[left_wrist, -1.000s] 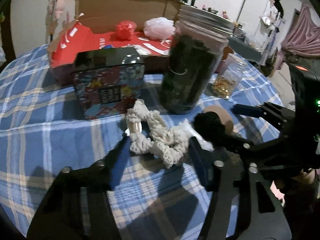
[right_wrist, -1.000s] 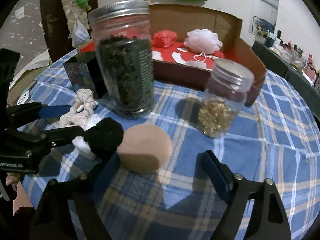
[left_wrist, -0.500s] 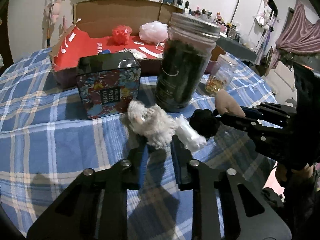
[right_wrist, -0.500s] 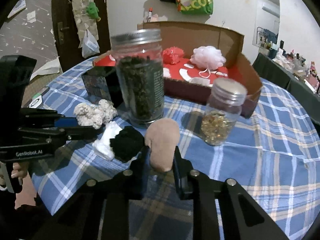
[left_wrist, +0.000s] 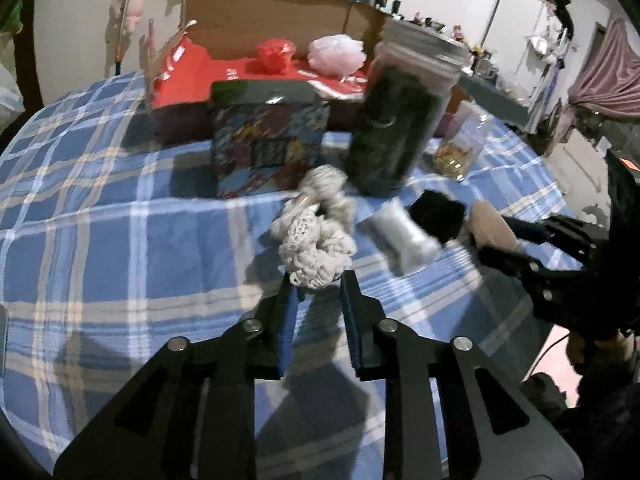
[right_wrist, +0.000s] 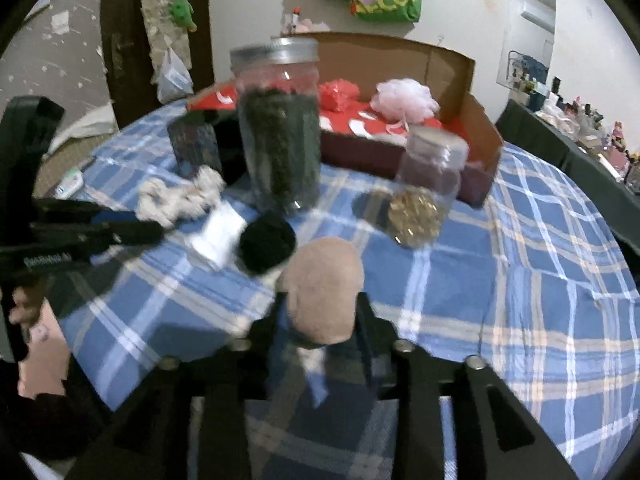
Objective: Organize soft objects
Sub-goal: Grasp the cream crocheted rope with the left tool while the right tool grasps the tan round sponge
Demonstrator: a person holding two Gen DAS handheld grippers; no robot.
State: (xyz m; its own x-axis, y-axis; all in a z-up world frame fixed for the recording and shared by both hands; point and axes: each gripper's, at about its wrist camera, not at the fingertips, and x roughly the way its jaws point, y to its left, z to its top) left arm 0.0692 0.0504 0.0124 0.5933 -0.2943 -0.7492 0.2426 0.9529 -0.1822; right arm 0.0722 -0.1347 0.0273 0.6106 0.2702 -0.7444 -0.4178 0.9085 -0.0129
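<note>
Left tool [left_wrist: 316, 286]: clamped on the white crocheted piece [left_wrist: 314, 246], lifted near the surface's [left_wrist: 100, 240] middle.
Right tool [right_wrist: 318, 322]: clamped on the tan sponge [right_wrist: 326, 284], near the front edge.
Done: red pouf [right_wrist: 339, 90] and pink pouf [right_wrist: 404, 100] sit in the cardboard box [right_wrist: 476, 120] at the far edge.
Left: the two held pieces, plus the black pompom [right_wrist: 266, 242], apparently.
Room: tin [left_wrist: 268, 148], tall jar [right_wrist: 280, 128] and small jar [right_wrist: 426, 188] block the direct way to the box; going over looks clearer.
</note>
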